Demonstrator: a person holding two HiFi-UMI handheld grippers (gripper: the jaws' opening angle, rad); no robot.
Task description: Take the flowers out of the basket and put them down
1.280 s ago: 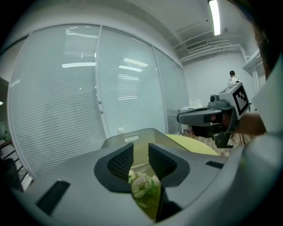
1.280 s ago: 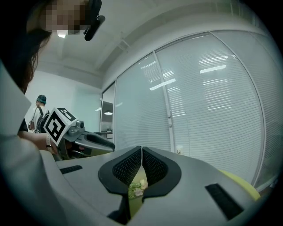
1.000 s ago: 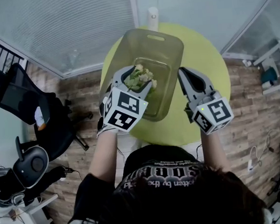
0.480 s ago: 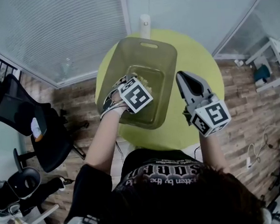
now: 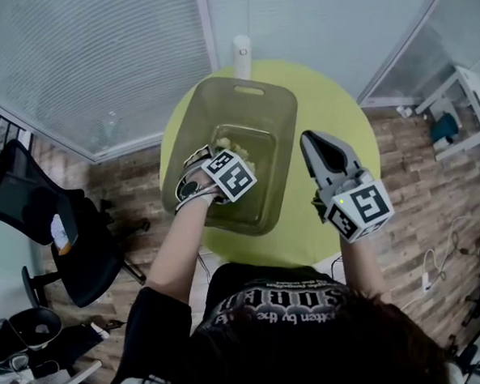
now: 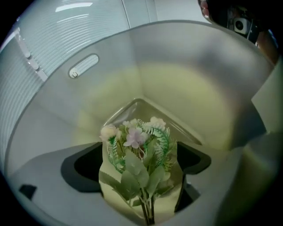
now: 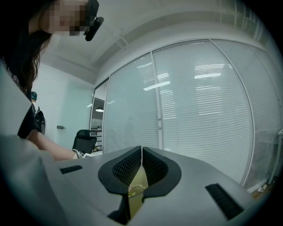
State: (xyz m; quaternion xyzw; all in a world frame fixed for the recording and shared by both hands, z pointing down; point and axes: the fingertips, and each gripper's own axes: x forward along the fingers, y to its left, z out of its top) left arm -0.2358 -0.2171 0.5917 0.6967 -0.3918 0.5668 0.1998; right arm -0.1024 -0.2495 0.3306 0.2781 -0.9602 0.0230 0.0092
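Basket [image 5: 284,140], translucent, on green table [image 5: 336,112]: one flower bunch [image 6: 135,137], apparently lying on its floor. Left gripper [image 6: 139,164] inside, jaws just opened wide, flanking bunch without pressing. Right gripper [image 7: 141,150] outside, jaws together, empty.

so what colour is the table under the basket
Yellow-green; the round table shows best in the head view.
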